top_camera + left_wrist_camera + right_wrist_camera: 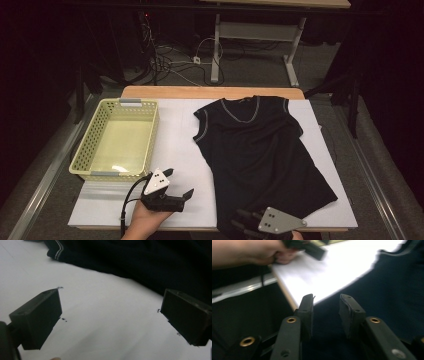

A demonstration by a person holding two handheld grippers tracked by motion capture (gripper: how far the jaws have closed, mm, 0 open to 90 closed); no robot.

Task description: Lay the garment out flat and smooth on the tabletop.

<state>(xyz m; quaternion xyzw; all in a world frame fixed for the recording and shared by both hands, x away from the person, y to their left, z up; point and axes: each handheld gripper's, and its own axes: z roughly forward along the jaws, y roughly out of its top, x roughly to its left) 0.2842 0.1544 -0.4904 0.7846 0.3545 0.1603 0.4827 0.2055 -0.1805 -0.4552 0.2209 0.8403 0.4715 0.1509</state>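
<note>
A black T-shirt with a grey-trimmed collar lies flat on the white table cover, collar to the far side. My left gripper hovers over bare white cover just left of the shirt's lower side. Its jaws stand wide open with nothing between them, and the shirt with its striped sleeve hem lies ahead. My right gripper is at the table's front edge over the shirt's bottom corner. It is open, with dark fabric beneath and the jaws apart.
An empty yellow perforated basket stands at the table's left. In the right gripper view, the other hand holds the left gripper farther off. Behind the table are a desk frame and floor cables.
</note>
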